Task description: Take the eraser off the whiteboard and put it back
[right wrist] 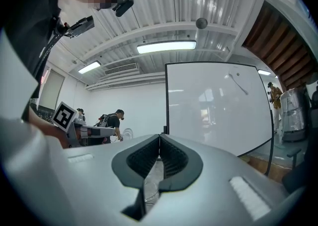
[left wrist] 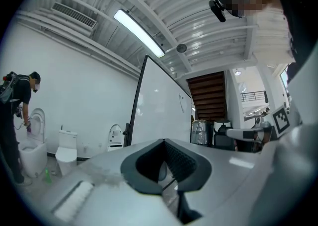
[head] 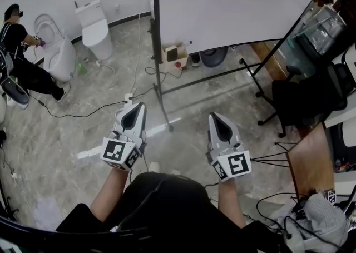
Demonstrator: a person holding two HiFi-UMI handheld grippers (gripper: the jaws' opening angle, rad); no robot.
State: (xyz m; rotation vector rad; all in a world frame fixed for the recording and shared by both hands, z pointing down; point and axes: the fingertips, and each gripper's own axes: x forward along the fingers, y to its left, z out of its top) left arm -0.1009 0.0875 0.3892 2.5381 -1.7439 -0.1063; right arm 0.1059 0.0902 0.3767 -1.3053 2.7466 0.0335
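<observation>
Left gripper and right gripper: jaws pressed together on nothing. Only the head view shows them side by side, well short of the far whiteboard. Only the right gripper view shows a dark speck high on its face, too small to call the eraser.

test lab: loose toilets, standing whiteboard, trailing floor cables
</observation>
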